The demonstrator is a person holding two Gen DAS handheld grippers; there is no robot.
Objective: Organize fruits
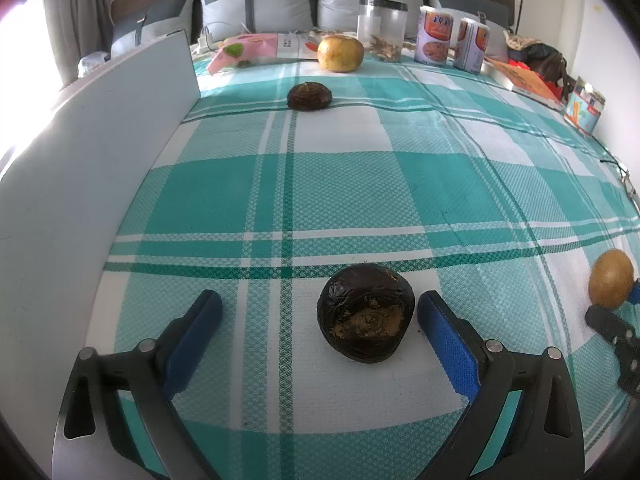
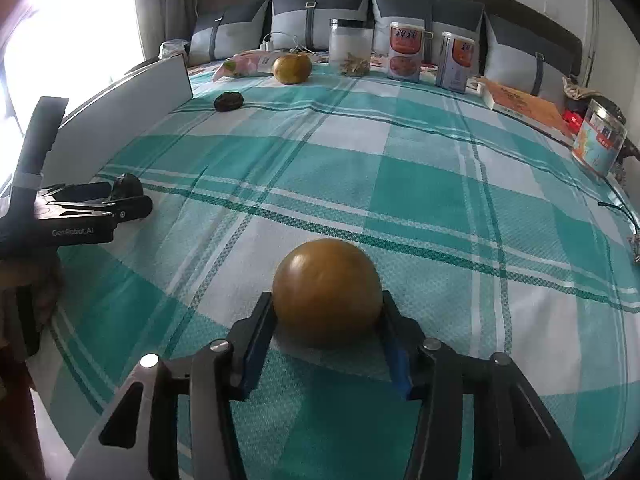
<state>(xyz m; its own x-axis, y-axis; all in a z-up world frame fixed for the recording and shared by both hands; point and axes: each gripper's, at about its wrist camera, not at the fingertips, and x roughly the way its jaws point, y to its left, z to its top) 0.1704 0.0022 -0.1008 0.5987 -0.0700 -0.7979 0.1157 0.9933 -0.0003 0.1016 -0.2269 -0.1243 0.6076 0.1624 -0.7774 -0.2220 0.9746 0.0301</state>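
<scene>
Fruit sorting on bed.
Left gripper jaws spread around dark fruit; right gripper jaws pinching golden fruit.

Two handheld grippers: the left gripper and right gripper share black angular linkage arms, round silver pivot pins and blue finger pads; white lettering marks the left one's body.
</scene>
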